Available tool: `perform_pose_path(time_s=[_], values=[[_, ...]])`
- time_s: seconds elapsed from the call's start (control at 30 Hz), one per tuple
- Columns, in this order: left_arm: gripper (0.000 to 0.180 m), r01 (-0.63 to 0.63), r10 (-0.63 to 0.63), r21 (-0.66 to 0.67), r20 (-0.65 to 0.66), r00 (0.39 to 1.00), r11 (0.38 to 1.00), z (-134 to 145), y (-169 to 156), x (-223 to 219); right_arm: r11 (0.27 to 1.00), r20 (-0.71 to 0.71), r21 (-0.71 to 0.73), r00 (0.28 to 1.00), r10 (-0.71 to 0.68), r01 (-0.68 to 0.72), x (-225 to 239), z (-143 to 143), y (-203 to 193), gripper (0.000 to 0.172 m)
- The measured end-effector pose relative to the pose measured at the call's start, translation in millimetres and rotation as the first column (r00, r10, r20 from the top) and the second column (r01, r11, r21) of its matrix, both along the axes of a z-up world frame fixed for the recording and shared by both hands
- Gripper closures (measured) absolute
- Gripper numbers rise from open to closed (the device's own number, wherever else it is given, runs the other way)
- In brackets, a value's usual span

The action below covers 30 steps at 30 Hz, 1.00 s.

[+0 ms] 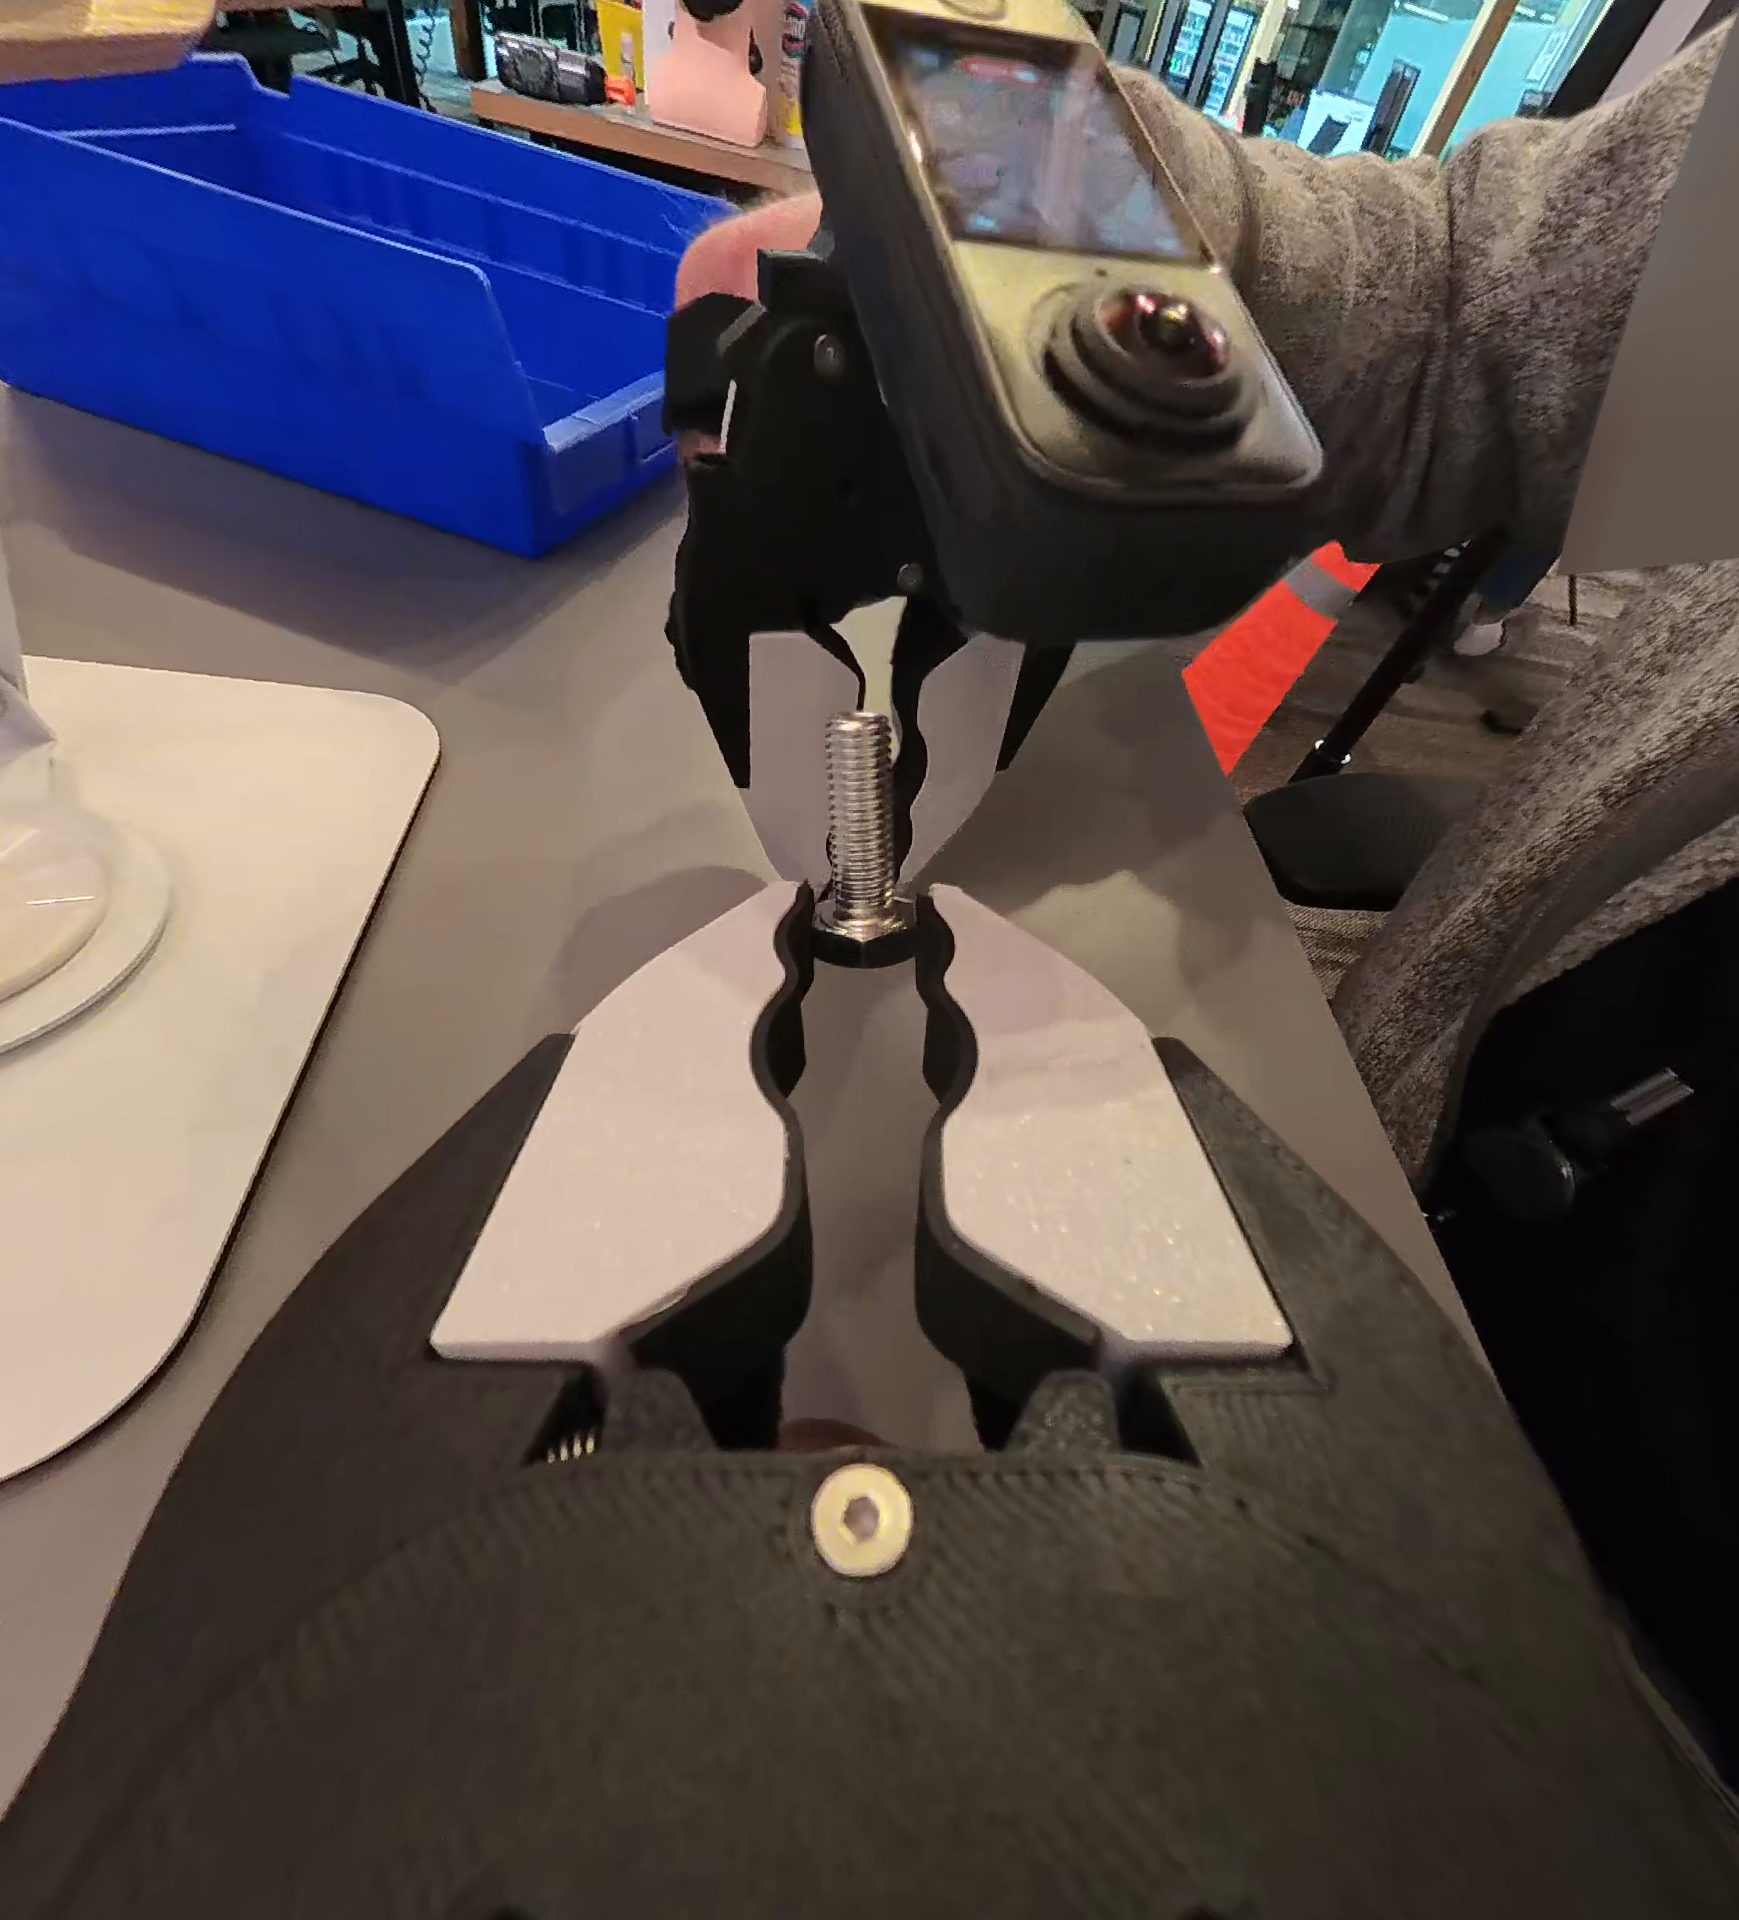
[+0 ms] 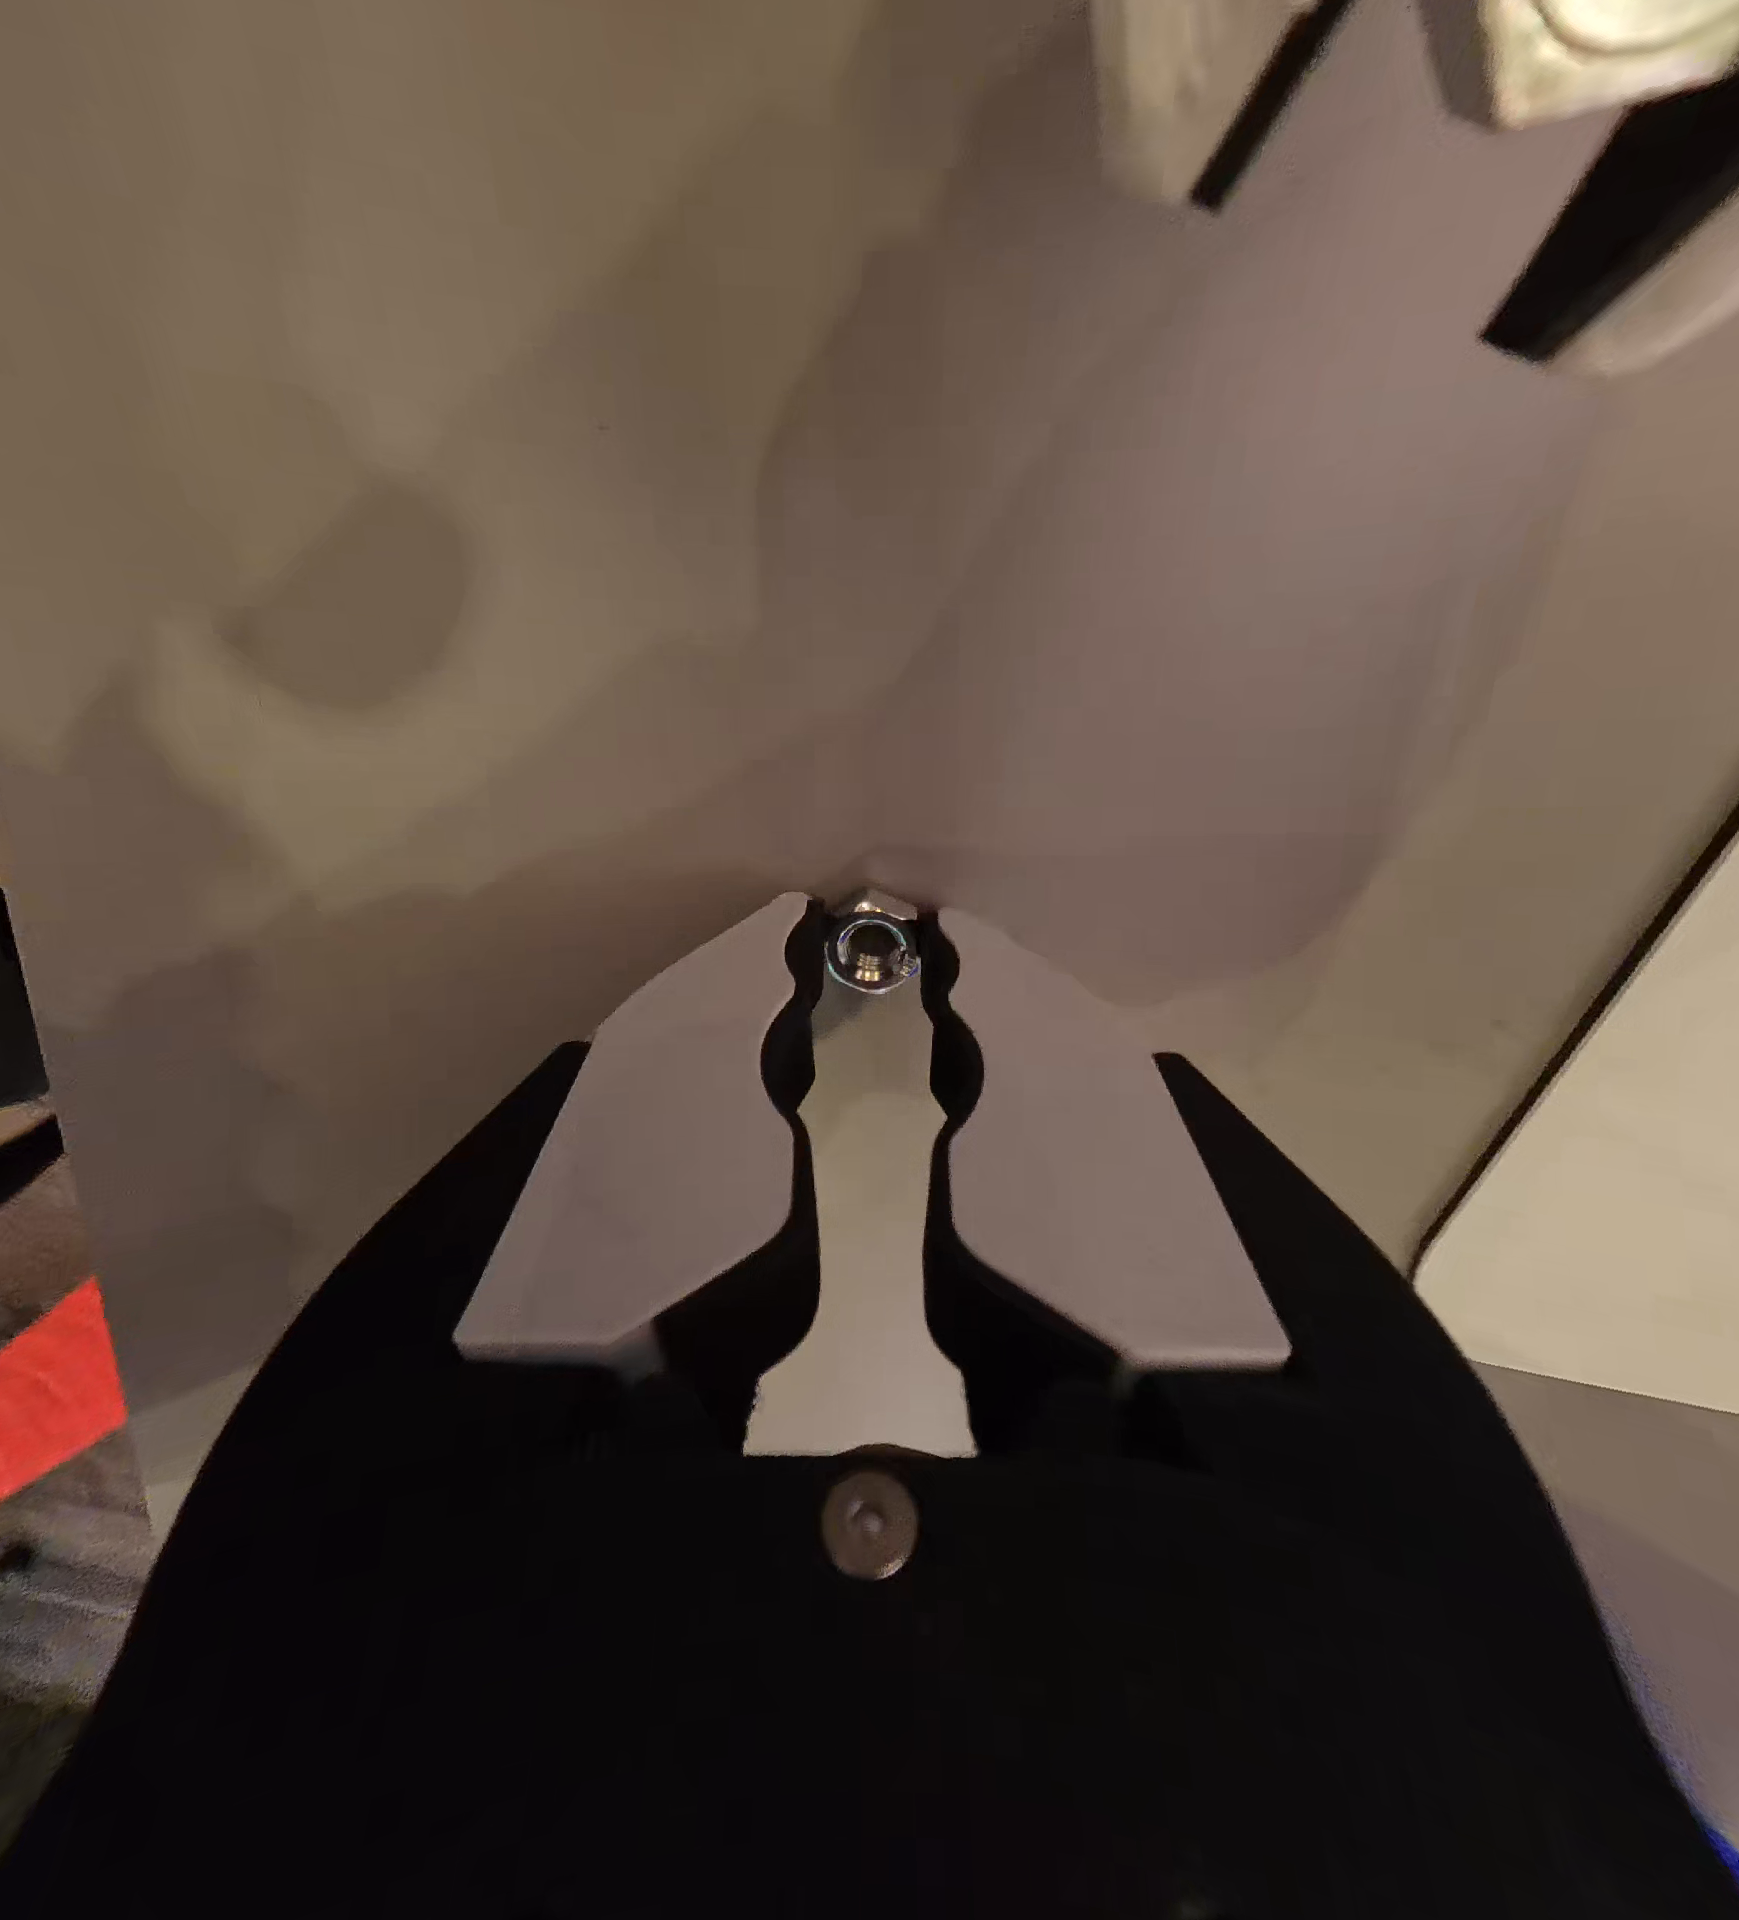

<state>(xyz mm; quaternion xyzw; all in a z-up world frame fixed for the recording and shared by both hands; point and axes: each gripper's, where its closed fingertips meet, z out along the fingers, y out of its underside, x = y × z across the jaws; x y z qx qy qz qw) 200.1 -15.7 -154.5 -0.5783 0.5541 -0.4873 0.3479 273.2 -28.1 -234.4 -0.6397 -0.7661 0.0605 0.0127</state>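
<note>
While left hand-held gripper (image 1: 863, 920) clamps bolt (image 1: 859, 810), right hand-held gripper (image 2: 870, 940) pinches nut (image 2: 867, 956).

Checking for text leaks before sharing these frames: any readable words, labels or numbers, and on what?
Nothing can be read.
Camera screen: graphics lit, blurred.
Packages on the far shelf: labels too small and blurred.
Hex nut: tiny stamp on its face, too small.
Bolt, blue bin: no markings visible.
</note>
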Motion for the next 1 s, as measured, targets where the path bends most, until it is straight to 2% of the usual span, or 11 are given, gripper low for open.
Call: perform_pose_path(time_s=[0.13, 0.23, 0.43, 0.57, 0.7, 0.87, 1.0], values=[[0.163, -0.021, 0.021, 0.0, 0.012, 1.0, 1.0, 2.7, 3.9, -1.8, 0.981, -0.115, -0.032, 0.974, -0.193, 0.191, -3.1, 14.2, 2.0, 0.149], [0.163, -0.048, 0.048, -0.002, 0.021, 0.999, 0.999, 4.5, 9.1, -4.4, 0.909, -0.2, -0.095, 0.887, -0.417, 0.406, -0.7, 21.8, 2.0, 0.146], [0.163, -0.061, 0.061, -0.013, 0.008, 0.998, 0.998, -1.3, 14.5, -3.6, 0.773, -0.289, -0.14, 0.721, -0.629, 0.618, 3.8, 11.1, 2.8, 0.143], [0.163, -0.053, 0.053, -0.013, 0.021, 0.998, 0.999, 1.3, 13.1, -3.8, 0.757, -0.312, -0.138, 0.698, -0.645, 0.638, -2.8, 6.6, 1.4, 0.148], [0.163, -0.051, 0.051, -0.014, 0.028, 0.998, 0.999, 2.6, 13.1, -4.9, 0.768, -0.311, -0.104, 0.713, -0.629, 0.632, -2.8, 3.2, 3.8, 0.155], [0.163, -0.039, 0.039, -0.012, 0.029, 0.999, 0.999, 2.1, 11.1, -4.2, 0.781, -0.347, -0.115, 0.712, -0.61, 0.613, -5.1, 4.1, 1.3, 0.155], [0.163, 0.012, -0.011, -0.028, 0.037, 0.999, 1.0, 3.9, 0.4, -1.3, 0.801, -0.477, -0.134, 0.671, -0.568, 0.583, -11.5, 27.5, 0.3, 0.155]])
